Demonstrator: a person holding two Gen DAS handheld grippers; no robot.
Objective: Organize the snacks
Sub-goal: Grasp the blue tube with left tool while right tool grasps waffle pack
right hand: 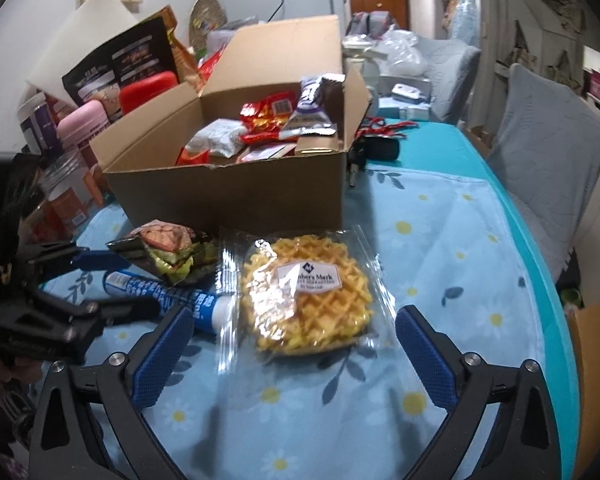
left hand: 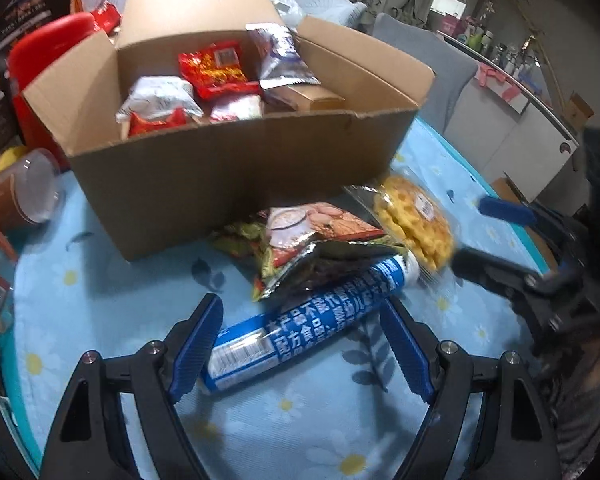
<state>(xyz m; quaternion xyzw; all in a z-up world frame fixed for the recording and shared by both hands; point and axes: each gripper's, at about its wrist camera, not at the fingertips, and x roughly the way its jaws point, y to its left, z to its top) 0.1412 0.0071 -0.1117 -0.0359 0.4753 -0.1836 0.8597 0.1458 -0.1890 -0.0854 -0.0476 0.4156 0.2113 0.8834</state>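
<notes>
An open cardboard box (left hand: 220,192) (right hand: 228,196) stands on the flowered cloth, with several snack packets inside it. In front of it lie a crumpled snack bag (left hand: 312,240) (right hand: 168,248), a blue-and-white tube pack (left hand: 300,320) (right hand: 160,292) and a wrapped waffle (left hand: 416,220) (right hand: 308,300). My left gripper (left hand: 300,344) (right hand: 100,280) is open and straddles the tube, its pads not pressing on it. My right gripper (right hand: 296,344) (left hand: 500,232) is open wide, with the waffle's near edge between its fingertips, untouched.
Jars, canisters and a red container (left hand: 48,48) crowd the table left of the box. Black keys (right hand: 376,148) lie to the right of the box. A grey padded chair (right hand: 548,160) stands beyond the table's teal right edge (right hand: 540,280).
</notes>
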